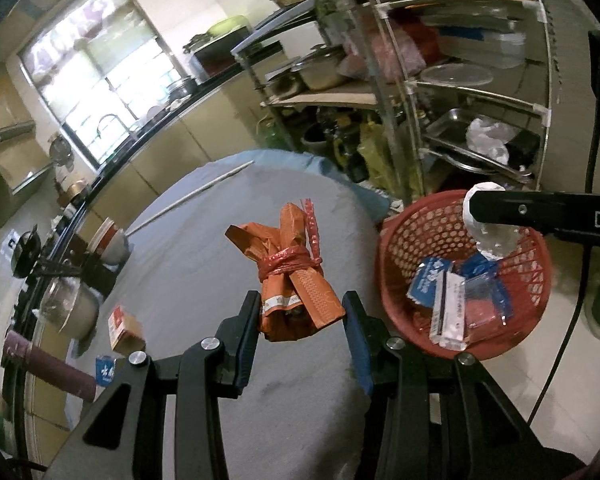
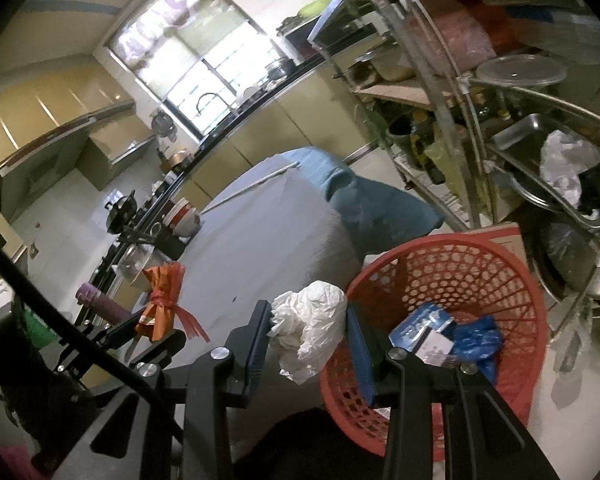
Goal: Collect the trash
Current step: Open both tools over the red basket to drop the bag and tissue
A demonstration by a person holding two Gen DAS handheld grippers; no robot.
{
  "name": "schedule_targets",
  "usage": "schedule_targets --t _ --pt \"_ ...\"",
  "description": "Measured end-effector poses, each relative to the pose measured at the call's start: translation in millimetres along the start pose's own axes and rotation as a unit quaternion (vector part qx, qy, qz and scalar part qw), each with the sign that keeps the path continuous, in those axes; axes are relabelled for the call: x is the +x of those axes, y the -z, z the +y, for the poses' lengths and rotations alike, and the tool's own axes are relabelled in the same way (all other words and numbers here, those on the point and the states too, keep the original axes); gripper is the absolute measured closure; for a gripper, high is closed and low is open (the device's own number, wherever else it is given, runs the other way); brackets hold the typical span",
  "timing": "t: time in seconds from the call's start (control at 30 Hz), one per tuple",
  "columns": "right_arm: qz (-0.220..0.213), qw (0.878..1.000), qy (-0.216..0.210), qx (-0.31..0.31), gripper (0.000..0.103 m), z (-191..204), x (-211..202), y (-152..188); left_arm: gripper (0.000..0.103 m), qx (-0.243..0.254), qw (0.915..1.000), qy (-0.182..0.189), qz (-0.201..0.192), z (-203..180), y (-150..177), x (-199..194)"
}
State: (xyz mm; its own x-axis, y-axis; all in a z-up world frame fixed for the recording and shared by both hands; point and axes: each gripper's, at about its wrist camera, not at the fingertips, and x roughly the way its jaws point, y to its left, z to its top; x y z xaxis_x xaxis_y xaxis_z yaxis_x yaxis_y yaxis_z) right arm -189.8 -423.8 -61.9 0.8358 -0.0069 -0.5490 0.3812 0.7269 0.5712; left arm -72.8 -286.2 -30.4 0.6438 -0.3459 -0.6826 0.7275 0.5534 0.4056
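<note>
An orange plastic bundle (image 1: 294, 276) tied with red string lies on the grey round table (image 1: 220, 240). My left gripper (image 1: 300, 312) is open with its fingers on either side of the bundle's near end. The bundle also shows in the right wrist view (image 2: 162, 304) between the left gripper's fingers. My right gripper (image 2: 308, 332) is shut on a crumpled white plastic wad (image 2: 312, 328), held at the table's edge by the rim of a red mesh basket (image 2: 480, 264). In the left wrist view the wad (image 1: 488, 236) hangs over the basket (image 1: 400, 248), which holds blue and white wrappers (image 1: 452, 300).
A small orange box (image 1: 126, 328) and a blue packet (image 1: 106, 370) lie at the table's left edge beside a maroon tube (image 1: 48, 368). A white stick (image 1: 192, 196) lies at the far side. Bowls (image 1: 110, 240) stand left. A metal shelf rack (image 1: 440, 92) stands behind the basket.
</note>
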Motion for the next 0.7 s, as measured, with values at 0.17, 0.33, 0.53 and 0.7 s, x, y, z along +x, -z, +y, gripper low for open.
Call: schedule_targets --t 0.17,0.33,0.53,0.7 --pt "-0.013 1.0 0.014 0.01 0.062 -11.5 -11.1 -4.2 0.06 0.006 0.9998 0.018 -0.004 -9.3 -10.0 0.3" --pt "-0.024 0.999 0.024 0.021 0.062 -22.4 -20.0 -8.6 0.06 0.015 0.999 0.041 -0.008 -19.6 -18.7 0.4" --pt "-0.037 0.998 0.036 0.034 0.062 -35.3 -27.1 -12.9 0.06 0.031 0.997 0.071 -0.007 -34.4 -26.3 1.8" --pt "-0.04 0.997 0.043 0.044 0.062 -44.5 -29.2 -13.1 0.06 0.035 0.9953 0.09 0.005 -42.4 -29.0 8.9"
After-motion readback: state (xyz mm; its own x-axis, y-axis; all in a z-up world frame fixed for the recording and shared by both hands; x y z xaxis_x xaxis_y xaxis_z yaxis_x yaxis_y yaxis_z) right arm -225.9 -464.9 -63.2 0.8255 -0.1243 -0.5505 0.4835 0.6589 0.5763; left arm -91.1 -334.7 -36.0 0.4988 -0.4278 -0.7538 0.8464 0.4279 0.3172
